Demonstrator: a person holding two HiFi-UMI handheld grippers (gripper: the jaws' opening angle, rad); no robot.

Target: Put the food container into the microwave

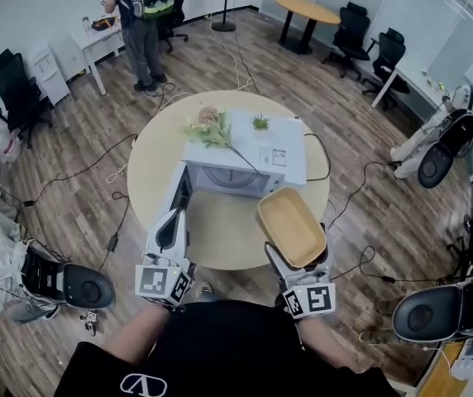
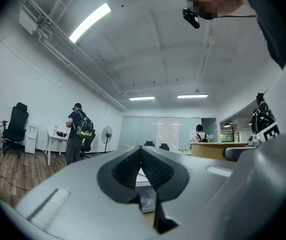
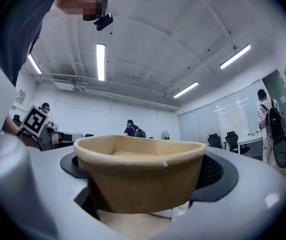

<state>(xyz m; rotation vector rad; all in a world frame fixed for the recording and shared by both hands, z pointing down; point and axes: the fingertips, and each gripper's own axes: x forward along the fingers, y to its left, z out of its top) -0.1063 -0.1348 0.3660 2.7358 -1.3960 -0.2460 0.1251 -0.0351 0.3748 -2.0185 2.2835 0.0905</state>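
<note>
In the head view, a white microwave (image 1: 245, 155) is seen at the middle of the frame on a round wooden table (image 1: 220, 234). Its door (image 1: 179, 193) is swung open toward the left of the frame. Artificial flowers (image 1: 210, 127) and a small green plant (image 1: 260, 122) are set on its top.

The left gripper (image 1: 170, 220) is held at the lower left of centre, just below the open door, and is pointed up the frame toward the microwave. The right gripper (image 1: 297, 259) is held at the lower right of centre. A tan food container (image 1: 290, 226) is carried by it at the container's near end and tilted up. The container is raised in front of the microwave's right part and is outside the cavity. Both bare forearms are reached up from the bottom edge, one behind each marker cube.

In the left gripper view, the two dark pads (image 2: 155, 171) are seen pressed together with nothing between them. The gripper is aimed level across the room. The rim of the food container (image 2: 218, 149) is shown at the middle right.

In the right gripper view, the food container (image 3: 140, 181) is seen filling the centre of the frame. It is pinched by its side walls between the two dark pads (image 3: 218, 171), one at each side. Its open top is turned upward.
</note>
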